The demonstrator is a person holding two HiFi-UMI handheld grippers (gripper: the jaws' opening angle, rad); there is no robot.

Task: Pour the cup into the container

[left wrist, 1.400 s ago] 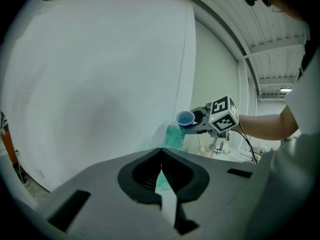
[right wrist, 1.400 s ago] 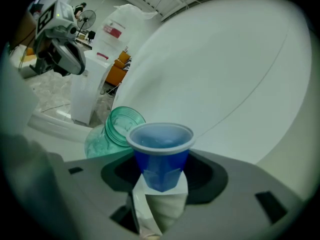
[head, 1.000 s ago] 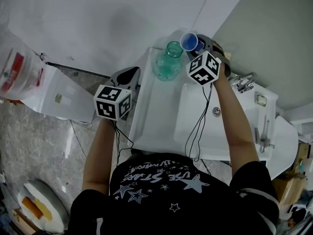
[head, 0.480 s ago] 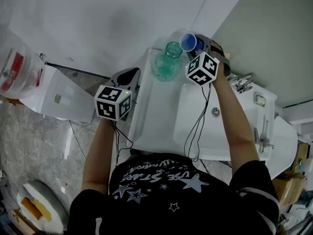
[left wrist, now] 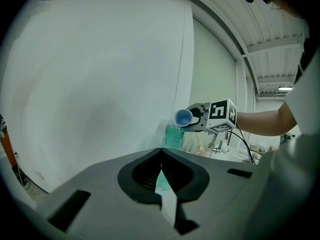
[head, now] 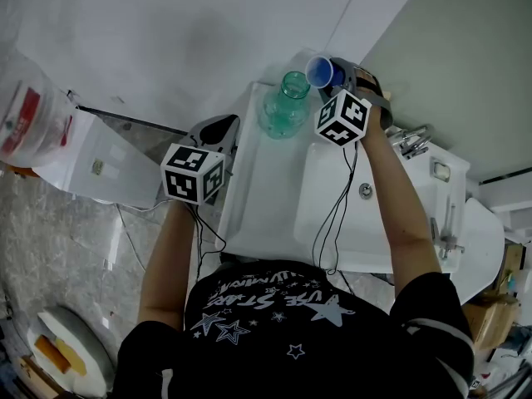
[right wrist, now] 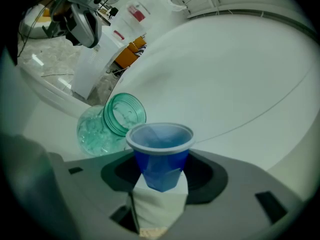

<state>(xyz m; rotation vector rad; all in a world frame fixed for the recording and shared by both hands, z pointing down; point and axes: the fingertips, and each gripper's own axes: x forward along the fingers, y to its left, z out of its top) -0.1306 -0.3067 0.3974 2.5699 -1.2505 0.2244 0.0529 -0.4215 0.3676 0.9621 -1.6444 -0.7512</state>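
Note:
A blue plastic cup lies tipped on its side in my right gripper, whose jaws are shut on the cup's lower part. Its mouth is just above and to the right of the open neck of a green glass jar standing at the back of the white counter. In the left gripper view the cup hangs over the jar. I cannot tell what is inside the cup. My left gripper hovers left of the counter, shut and empty.
A white sink basin with a metal tap lies right of the jar. A white wall stands close behind the jar. At left are a white box and a plastic bag over a marbled floor.
The right gripper has edged slightly left with the cup, which stays by the jar's mouth. The left gripper has hardly moved.

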